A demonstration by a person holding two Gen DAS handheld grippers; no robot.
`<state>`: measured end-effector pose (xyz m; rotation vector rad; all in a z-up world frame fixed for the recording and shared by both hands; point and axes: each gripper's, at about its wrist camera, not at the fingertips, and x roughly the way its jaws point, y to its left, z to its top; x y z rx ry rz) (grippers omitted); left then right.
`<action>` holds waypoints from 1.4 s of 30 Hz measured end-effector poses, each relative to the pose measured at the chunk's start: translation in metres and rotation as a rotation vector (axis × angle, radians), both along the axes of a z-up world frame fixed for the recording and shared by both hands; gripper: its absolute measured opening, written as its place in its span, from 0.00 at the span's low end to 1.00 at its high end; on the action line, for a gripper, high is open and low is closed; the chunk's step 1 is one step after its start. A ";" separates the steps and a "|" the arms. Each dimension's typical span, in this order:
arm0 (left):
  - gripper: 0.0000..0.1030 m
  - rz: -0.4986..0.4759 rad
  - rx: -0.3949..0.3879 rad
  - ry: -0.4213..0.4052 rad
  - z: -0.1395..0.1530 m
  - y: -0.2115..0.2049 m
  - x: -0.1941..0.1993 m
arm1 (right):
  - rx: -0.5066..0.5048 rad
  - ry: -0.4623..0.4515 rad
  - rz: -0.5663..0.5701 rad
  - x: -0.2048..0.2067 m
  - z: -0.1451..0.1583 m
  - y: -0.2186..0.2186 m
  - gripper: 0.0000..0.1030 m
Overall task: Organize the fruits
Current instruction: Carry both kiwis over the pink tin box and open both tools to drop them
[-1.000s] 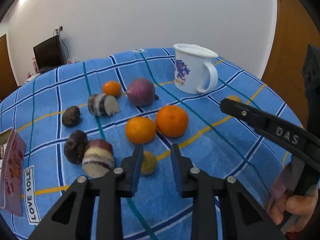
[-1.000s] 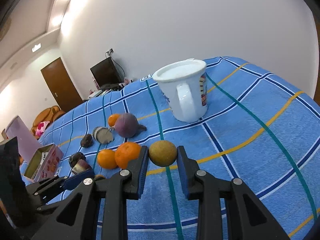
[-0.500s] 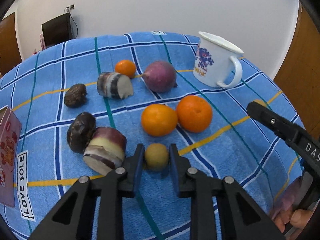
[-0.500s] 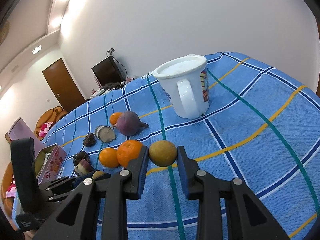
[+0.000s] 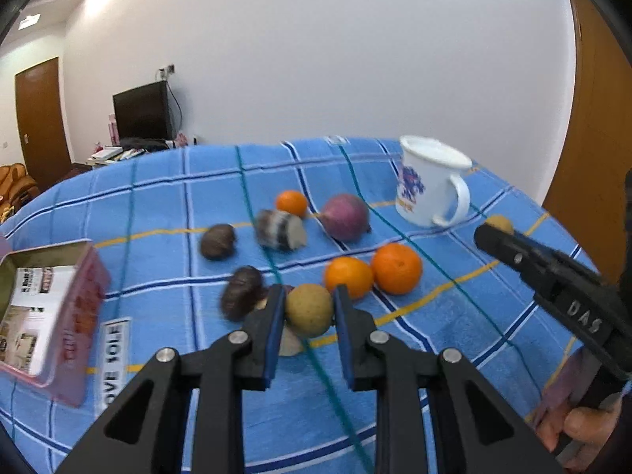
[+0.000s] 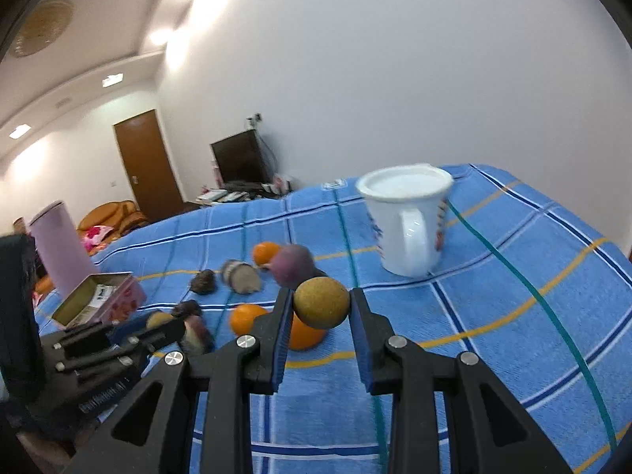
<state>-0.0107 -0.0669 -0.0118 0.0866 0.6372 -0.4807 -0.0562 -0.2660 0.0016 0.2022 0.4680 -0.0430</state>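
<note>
My left gripper (image 5: 307, 308) is shut on a small yellow-brown round fruit (image 5: 309, 309) and holds it above the blue checked cloth (image 5: 158, 213). My right gripper (image 6: 320, 303) is shut on a second yellow-brown round fruit (image 6: 321, 302), lifted off the cloth. Two oranges (image 5: 349, 276) (image 5: 396, 268) lie side by side just beyond the left gripper. A smaller orange (image 5: 291, 203), a purple round fruit (image 5: 346, 217), two dark brown fruits (image 5: 218, 241) (image 5: 241, 291) and a cut purple piece (image 5: 279, 230) lie further back.
A white mug (image 5: 431, 186) with a blue print stands at the back right. An open pink tin (image 5: 47, 308) lies at the left, with a pink cylinder (image 6: 59, 252) behind it. The right gripper's arm (image 5: 561, 288) crosses the right side of the left wrist view.
My left gripper closed on the small yellow-brown fruit and lifted it. My right gripper raised its fruit off the cloth. Both views tilted upward.
</note>
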 end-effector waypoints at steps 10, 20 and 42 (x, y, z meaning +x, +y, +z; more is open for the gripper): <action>0.25 0.133 0.030 -0.112 0.020 0.070 0.008 | -0.048 0.047 0.028 0.006 0.004 0.047 0.30; 0.25 0.288 0.074 -0.185 0.027 0.142 0.029 | -0.028 0.022 0.129 0.039 0.015 0.133 0.30; 0.25 0.680 0.115 -0.088 0.000 0.252 0.073 | -0.053 0.134 0.395 0.133 -0.018 0.311 0.30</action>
